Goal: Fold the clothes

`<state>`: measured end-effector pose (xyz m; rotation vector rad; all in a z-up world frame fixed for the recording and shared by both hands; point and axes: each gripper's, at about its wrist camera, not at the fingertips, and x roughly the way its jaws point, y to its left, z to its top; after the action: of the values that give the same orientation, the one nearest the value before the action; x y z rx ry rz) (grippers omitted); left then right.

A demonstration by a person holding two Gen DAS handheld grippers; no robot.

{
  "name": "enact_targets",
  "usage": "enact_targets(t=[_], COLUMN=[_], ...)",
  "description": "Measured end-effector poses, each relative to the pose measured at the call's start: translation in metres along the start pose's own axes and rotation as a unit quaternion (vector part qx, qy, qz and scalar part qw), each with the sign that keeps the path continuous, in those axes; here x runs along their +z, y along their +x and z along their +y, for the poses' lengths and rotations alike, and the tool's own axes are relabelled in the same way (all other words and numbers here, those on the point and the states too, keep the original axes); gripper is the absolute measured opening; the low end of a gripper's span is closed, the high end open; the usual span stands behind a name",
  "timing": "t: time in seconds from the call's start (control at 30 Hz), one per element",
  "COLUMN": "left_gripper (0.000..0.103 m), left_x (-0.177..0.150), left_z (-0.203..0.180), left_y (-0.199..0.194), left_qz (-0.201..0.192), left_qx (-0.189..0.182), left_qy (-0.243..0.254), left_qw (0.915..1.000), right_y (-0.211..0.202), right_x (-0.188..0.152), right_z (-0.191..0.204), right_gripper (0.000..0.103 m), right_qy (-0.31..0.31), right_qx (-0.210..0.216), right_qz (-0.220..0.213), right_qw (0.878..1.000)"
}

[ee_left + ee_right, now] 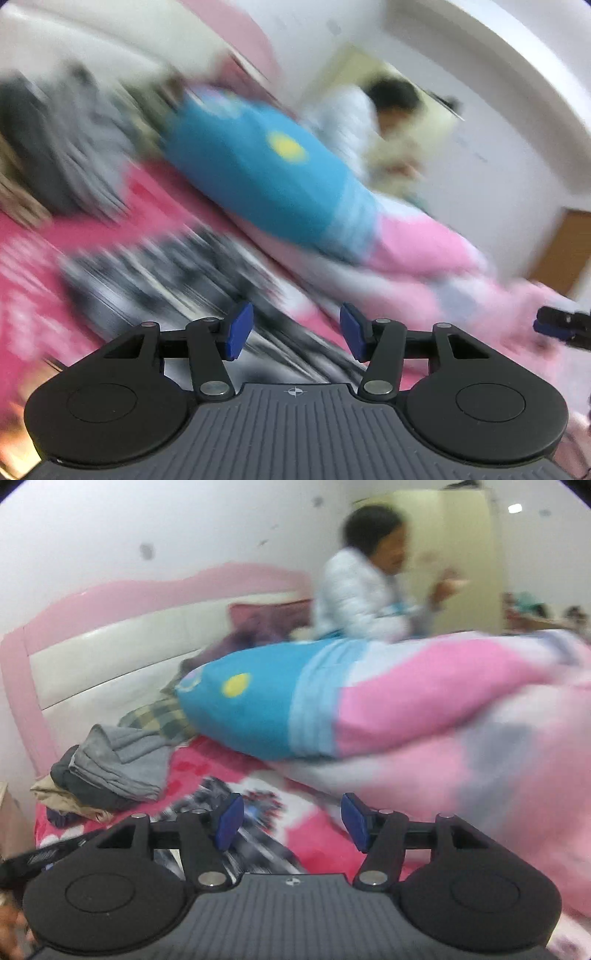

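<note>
White walls (184, 520) and a pink-and-white headboard (110, 627) close off the far side of the bed (314, 834), which carries a red-pink sheet; I read both wrist views as blurred, the left one heavily. A patterned black, white and grey garment (255, 812) lies flat on the sheet directly ahead of both tools; in the left wrist view it (166, 273) shows only as streaks. A stack of grey and beige clothes (110, 771) sits near the headboard, well apart from the flat garment; a plaid cloth (159, 716) lies just behind the stack. A blue cushion with a yellow spot (243, 709) rests on a bunched pink quilt (461, 746) to the right. A person in a pale padded jacket (354, 594) sits beyond the cushion. My left hand-held gripper (296, 332) stands with its blue pads parted at a medium gap; nothing sits between them. My right hand-held gripper (293, 821) stands likewise parted and holds nothing; the pads hover above the flat garment, and I cannot tell from either view whether they touch the cloth. The right tool's tip (557, 326) shows at the right edge of the left wrist view, over the quilt.
</note>
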<state>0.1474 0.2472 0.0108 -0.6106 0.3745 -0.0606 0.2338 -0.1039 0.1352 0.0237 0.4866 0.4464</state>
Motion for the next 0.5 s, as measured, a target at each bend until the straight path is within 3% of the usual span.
enact_targets(t=[0.1,0.17,0.27,0.43,0.5], left_gripper=[0.052,0.052,0.052,0.052,0.052], left_x=[-0.024,-0.050,-0.080,-0.089,-0.091], left_z=[-0.021,-0.033,-0.040,-0.026,-0.020], left_y=[0.026,0.044,0.063,0.080,0.086], left_qz=[0.093,0.136,0.149,0.152,0.153], left_qx=[-0.071,-0.083,-0.073,-0.066,-0.063], left_qy=[0.008,0.029,0.058,0.026,0.012], left_qw=[0.9931,0.9868,0.9845,0.9859,0.9862], right_y=[-0.071,-0.092,-0.092,-0.042,-0.019], right_x=[-0.032,-0.058,-0.100,-0.142,-0.149], right_z=[-0.016,-0.024,-0.039,-0.079,-0.100], right_gripper=[0.069,0.069,0.070,0.071,0.071], right_qy=[0.028,0.053,0.089,0.187,0.230], right_qx=[-0.034,-0.048,-0.059,-0.077,-0.081], right_qz=[-0.004,0.008,0.041,0.094,0.094], right_qw=[0.999,0.997,0.993,0.975,0.965])
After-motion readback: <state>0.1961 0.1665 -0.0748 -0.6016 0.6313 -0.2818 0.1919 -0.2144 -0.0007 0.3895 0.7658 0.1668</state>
